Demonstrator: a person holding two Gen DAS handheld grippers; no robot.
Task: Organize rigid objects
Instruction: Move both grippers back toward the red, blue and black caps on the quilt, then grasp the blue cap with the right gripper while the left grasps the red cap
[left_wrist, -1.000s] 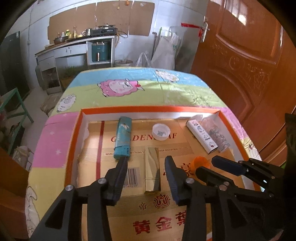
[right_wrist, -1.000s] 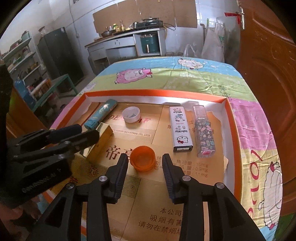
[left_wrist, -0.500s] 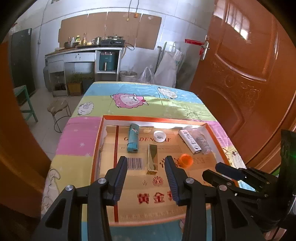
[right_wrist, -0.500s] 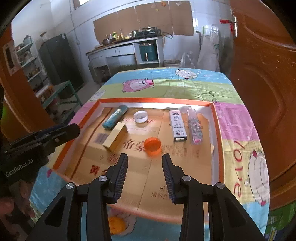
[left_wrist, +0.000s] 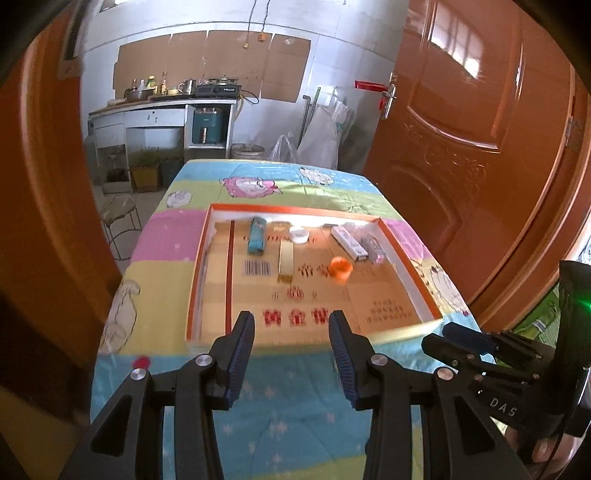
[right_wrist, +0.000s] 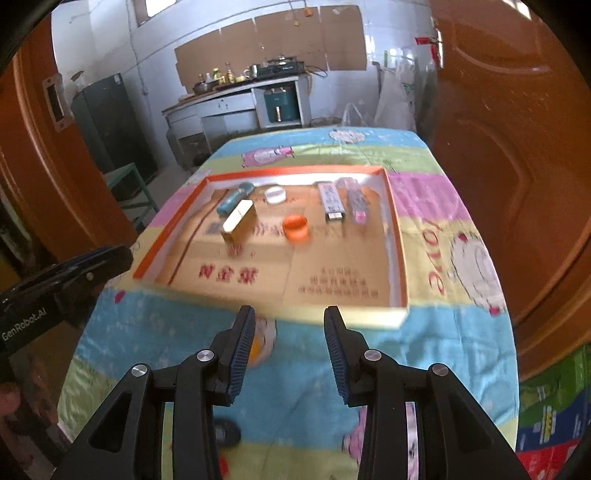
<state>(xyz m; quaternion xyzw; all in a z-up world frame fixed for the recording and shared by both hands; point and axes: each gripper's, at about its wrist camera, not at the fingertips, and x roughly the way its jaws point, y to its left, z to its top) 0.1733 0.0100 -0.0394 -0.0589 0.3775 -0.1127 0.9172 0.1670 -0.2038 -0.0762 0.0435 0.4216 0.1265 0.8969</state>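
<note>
An orange-rimmed cardboard tray (left_wrist: 406, 258) (right_wrist: 395, 221) lies on the table. In it are a teal case (left_wrist: 257, 236) (right_wrist: 232, 195), a gold box (left_wrist: 285, 260) (right_wrist: 239, 220), a white lid (left_wrist: 299, 234) (right_wrist: 275, 195), an orange lid (left_wrist: 340, 268) (right_wrist: 295, 227), a white patterned box (left_wrist: 349, 242) (right_wrist: 332, 201) and a clear patterned box (left_wrist: 373, 245) (right_wrist: 357, 203). My left gripper (left_wrist: 291, 332) and right gripper (right_wrist: 289, 326) are open and empty, held back from the tray's near edge over the tablecloth.
A cartoon-print cloth (left_wrist: 295, 406) covers the table. Brown wooden doors (left_wrist: 461, 147) stand to the right and left. A stool (left_wrist: 120, 210) stands at the table's left, a kitchen counter (left_wrist: 162, 107) at the back wall. Boxes (right_wrist: 554, 424) sit on the floor to the right.
Both grippers have pulled back and up from the tray, from close over the gold box and the orange lid to beyond the tray's near edge. The objects have not moved.
</note>
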